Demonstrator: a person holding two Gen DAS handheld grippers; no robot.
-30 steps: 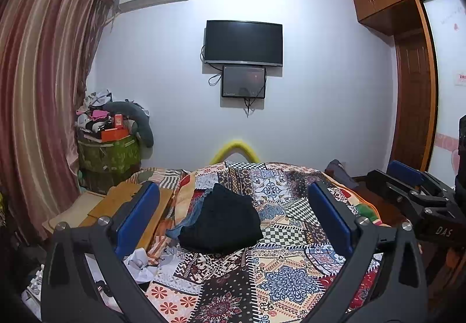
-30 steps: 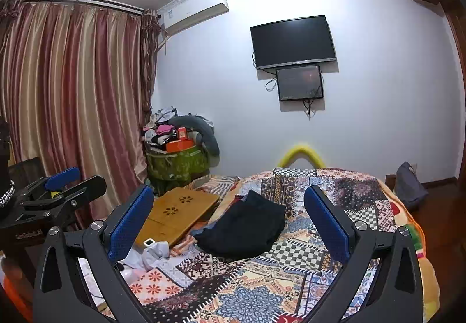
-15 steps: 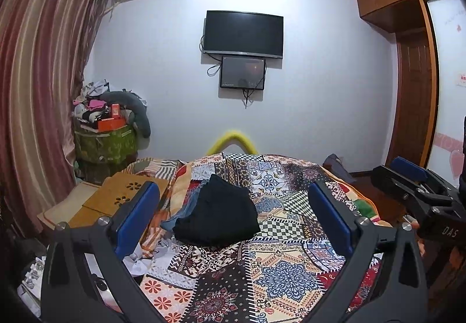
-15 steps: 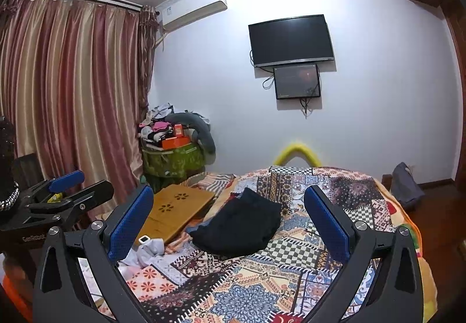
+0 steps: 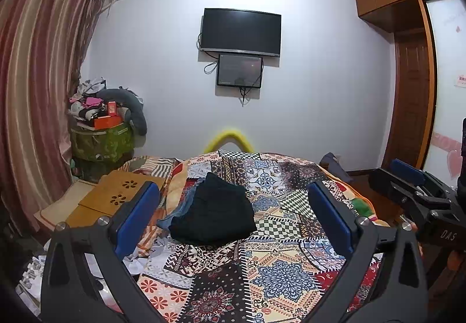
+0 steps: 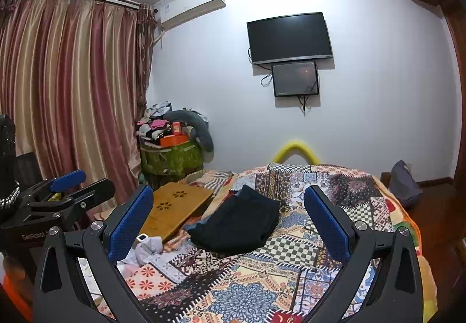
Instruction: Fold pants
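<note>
Black pants (image 5: 215, 213) lie folded in a compact stack on the patchwork bedspread (image 5: 279, 270), on top of a blue garment (image 5: 177, 210) that peeks out at their left. They also show in the right wrist view (image 6: 238, 224). My left gripper (image 5: 233, 218) is open and empty, held back above the near part of the bed, apart from the pants. My right gripper (image 6: 228, 222) is open and empty too, likewise short of the pants. Each gripper shows at the edge of the other's view: the right one (image 5: 419, 191) and the left one (image 6: 61, 194).
A wooden lap table (image 5: 116, 197) lies left of the bed, with white crumpled cloth (image 6: 145, 247) near it. A green box piled with clutter (image 5: 104, 142) stands by the striped curtain (image 5: 35, 89). A TV (image 5: 241, 31) hangs on the far wall. A dark bag (image 6: 403, 183) sits right of the bed.
Both grippers have drifted slightly, the left view shifting a little to the right and down. The pants have not moved and both grippers stay open.
</note>
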